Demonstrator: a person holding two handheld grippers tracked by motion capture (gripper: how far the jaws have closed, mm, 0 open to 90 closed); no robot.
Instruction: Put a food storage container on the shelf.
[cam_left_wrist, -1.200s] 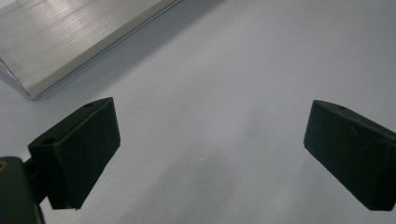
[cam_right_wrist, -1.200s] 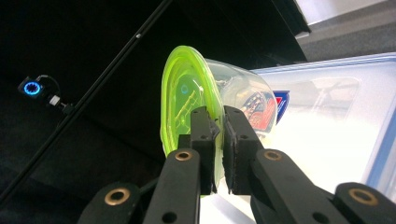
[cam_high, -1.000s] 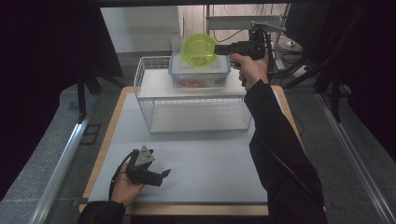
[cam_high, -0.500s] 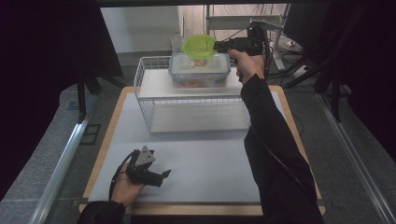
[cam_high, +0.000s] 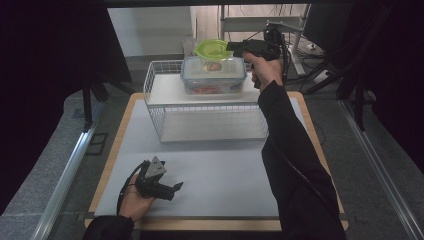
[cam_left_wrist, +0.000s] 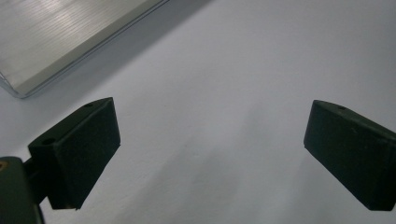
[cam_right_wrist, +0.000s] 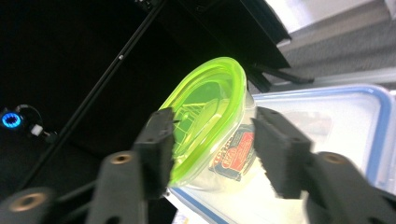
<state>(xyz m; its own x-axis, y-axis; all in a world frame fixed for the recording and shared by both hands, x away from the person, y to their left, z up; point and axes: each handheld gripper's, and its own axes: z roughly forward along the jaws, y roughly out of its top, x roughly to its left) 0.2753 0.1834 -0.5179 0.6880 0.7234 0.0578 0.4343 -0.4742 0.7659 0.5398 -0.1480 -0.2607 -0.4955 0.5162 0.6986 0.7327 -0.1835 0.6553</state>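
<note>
Step in hand: you are letting go of the green-lidded tub (cam_right_wrist: 212, 126), which you have set on top of the blue-rimmed lidded box (cam_high: 214, 75); I judge the release is under way, not finished.
Right gripper (cam_right_wrist: 212, 149): its jaws have just been opening. The tub sits between them, with the green lid's edge at the left jaw in the right gripper view and a gap showing at the right jaw, so the pinch looks released.
Where the tub is: straight ahead of your right gripper (cam_high: 235, 47), between its fingertips, resting on the box lid, which lies under and beyond the jaws. In the high view the tub (cam_high: 212, 50) sits toward the far edge of that lid.
What bears it: the box stands on the upper shelf of the white wire rack (cam_high: 165, 107), below and nearer you than the gripper.
How to do it well: spread the jaws further until both pads clearly stand off the tub, then draw the gripper straight back along its own line. Keep it level, since a lift or a sideways swing could catch the green lid's rim and tip the tub off the box.
Watch for: the tub seems to sit near the far edge of the lid, so any nudge forward is the risky direction.
Left gripper (cam_left_wrist: 210, 154): spread wide with nothing between the jaws, resting low over the grey mat (cam_left_wrist: 224, 74) near you. Leave it there.
</note>
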